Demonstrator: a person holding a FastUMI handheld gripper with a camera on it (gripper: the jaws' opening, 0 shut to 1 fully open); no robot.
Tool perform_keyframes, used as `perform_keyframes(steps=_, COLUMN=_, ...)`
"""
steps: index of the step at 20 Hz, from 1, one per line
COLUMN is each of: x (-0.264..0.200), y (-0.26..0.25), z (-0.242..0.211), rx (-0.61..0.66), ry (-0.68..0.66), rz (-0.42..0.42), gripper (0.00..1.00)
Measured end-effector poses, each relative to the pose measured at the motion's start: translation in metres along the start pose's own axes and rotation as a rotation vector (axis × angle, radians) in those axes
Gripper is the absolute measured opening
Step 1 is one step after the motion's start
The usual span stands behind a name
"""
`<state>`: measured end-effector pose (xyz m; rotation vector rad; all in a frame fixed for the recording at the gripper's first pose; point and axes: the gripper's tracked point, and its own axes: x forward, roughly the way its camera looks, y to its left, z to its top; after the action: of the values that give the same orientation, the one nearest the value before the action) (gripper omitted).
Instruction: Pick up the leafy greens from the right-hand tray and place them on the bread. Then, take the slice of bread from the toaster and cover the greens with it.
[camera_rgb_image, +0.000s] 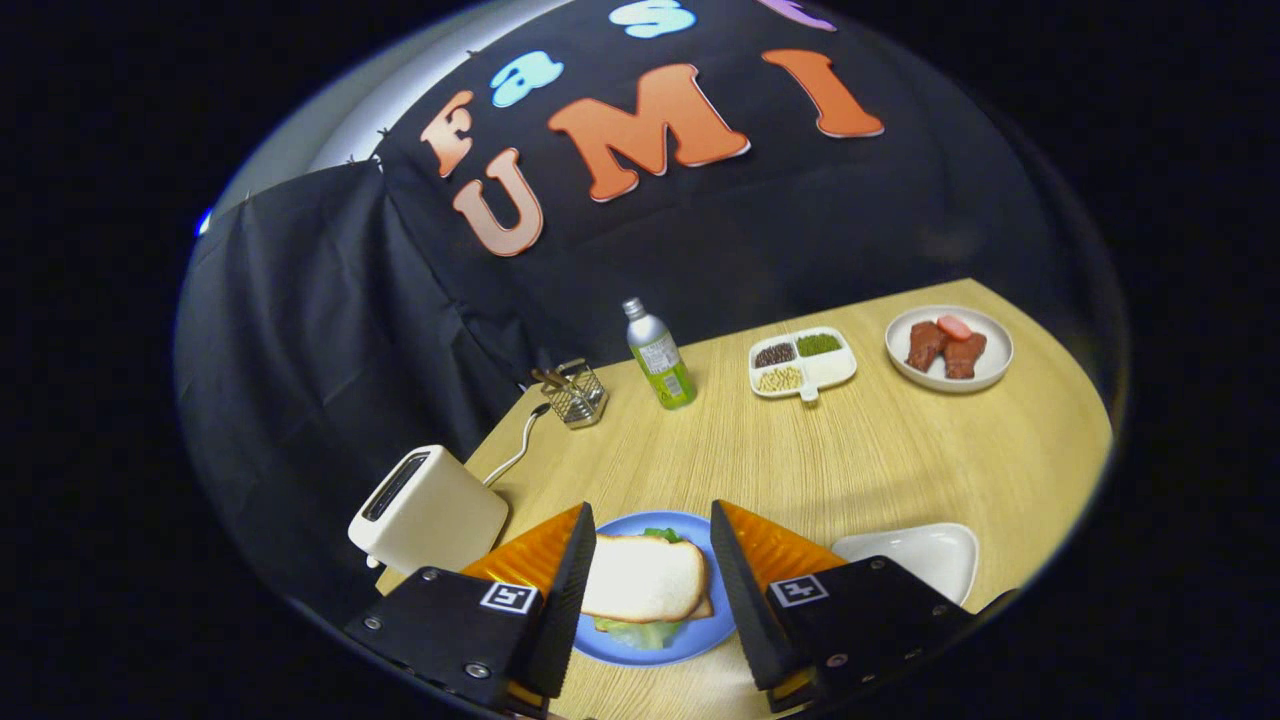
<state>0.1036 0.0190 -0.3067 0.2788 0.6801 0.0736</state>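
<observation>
1. Pale wood grain covers the desk (880, 450), which meets the black cloth wall along its far edge.
2. The gripper (652, 575) hangs over the near edge with its jaws apart and nothing pressed between them.
3. Between the jaws, and below them, lies a blue plate (622, 650) near the desk's near edge.
4. On the plate a top slice of bread (640, 578) covers the leafy greens (636, 633), which peek out at the slice's near side and far edge.
5. The edge of a lower slice (706, 606) shows just under the top one on its right.
6. A cream toaster (430, 515) stands at the desk's left edge, just beside the plate, with its cord running toward the far edge.
7. A white tray (925, 555) sits to the right of the plate, near the near edge.
8. Along the far edge stand a wire basket (580, 395), a bottle (660, 355), a divided dish (803, 362) of grains, and a round plate (950, 350) of meat pieces toward the far right corner.
</observation>
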Motion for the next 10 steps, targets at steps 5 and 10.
perform_keyframes(steps=5, x=-0.05, y=0.023, z=0.063, rx=-0.141, ry=-0.226, rz=-0.013, gripper=0.85)
perform_keyframes(steps=10, x=-0.103, y=0.031, z=0.086, rx=-0.249, ry=-0.405, rz=-0.082, gripper=0.93)
